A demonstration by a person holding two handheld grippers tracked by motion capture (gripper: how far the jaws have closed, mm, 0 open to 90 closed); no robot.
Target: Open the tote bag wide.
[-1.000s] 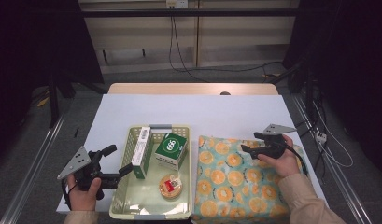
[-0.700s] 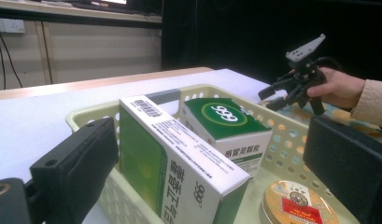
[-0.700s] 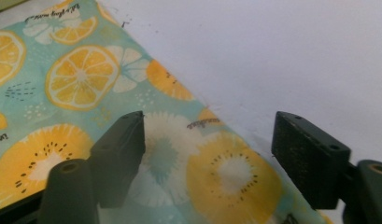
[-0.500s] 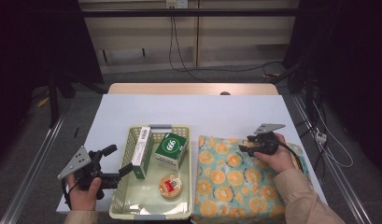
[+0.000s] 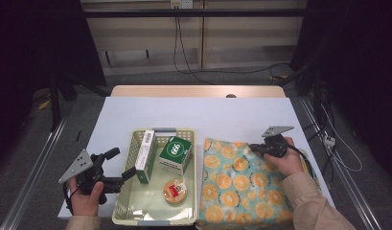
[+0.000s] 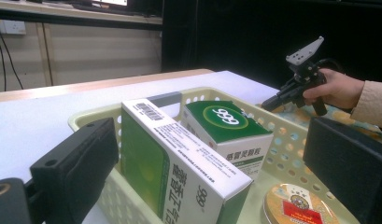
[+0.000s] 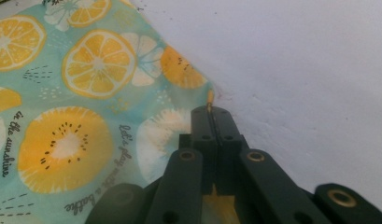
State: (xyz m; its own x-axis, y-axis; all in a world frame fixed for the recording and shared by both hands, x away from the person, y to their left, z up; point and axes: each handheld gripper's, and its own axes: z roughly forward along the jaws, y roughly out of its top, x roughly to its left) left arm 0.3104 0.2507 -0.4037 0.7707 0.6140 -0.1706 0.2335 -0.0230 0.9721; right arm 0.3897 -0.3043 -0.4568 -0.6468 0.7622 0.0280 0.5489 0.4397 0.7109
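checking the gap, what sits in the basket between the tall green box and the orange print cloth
In the high view, a squat green box and a round tin lie between the tall green box and the cloth, then the basket wall.

The cloth (image 5: 241, 184) looked matt and printed, the basket (image 5: 124, 201) smooth plastic, the boxes (image 5: 174, 152) glossy cardboard.

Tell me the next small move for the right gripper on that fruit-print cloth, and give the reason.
Probably lift the right gripper a little and draw it toward the pale green plastic basket. Its jaws stand closed on the edge of the turquoise cloth printed with orange slices, near a corner, and the cloth lies flat on the white table. The left gripper stands open around the basket's near end.
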